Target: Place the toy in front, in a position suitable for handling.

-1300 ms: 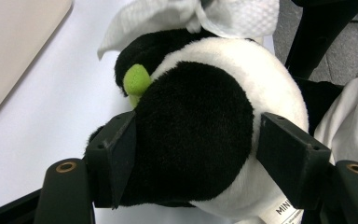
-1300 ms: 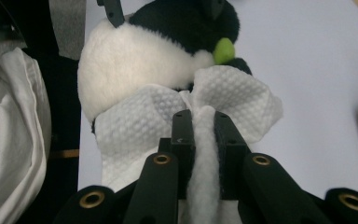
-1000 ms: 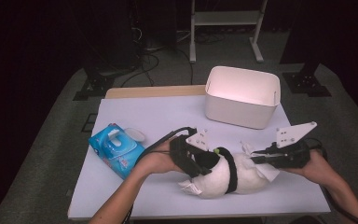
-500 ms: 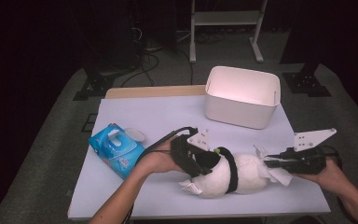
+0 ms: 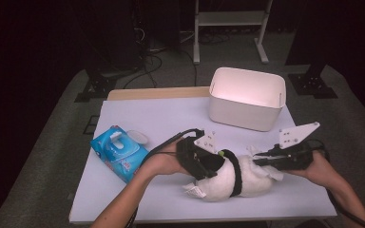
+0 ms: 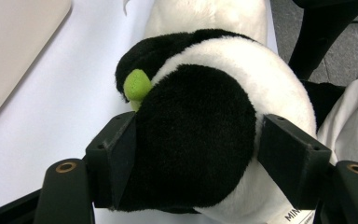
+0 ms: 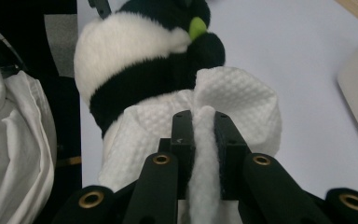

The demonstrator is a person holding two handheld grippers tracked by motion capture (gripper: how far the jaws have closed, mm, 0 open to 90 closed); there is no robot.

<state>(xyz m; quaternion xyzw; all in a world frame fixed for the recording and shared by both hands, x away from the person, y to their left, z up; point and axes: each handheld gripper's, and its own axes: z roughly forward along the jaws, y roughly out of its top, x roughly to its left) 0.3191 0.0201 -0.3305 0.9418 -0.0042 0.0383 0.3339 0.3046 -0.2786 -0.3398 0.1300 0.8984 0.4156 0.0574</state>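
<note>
- High view: the plush toy (image 5: 228,178) lies near the table's (image 5: 171,114) 6 o'clock edge; left gripper (image 5: 204,164) at its 10 o'clock, right gripper (image 5: 261,159) at 3 o'clock.
- Left gripper view: the jaws clamp the toy's black part.
- Right gripper view: the jaws pinch a white wipe (image 7: 205,140) draped over the toy.

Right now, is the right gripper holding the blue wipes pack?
No, the right gripper is shut on a white wipe draped against the plush toy.

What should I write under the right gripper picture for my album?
Right gripper pinching a white wipe against a plush panda.
</note>
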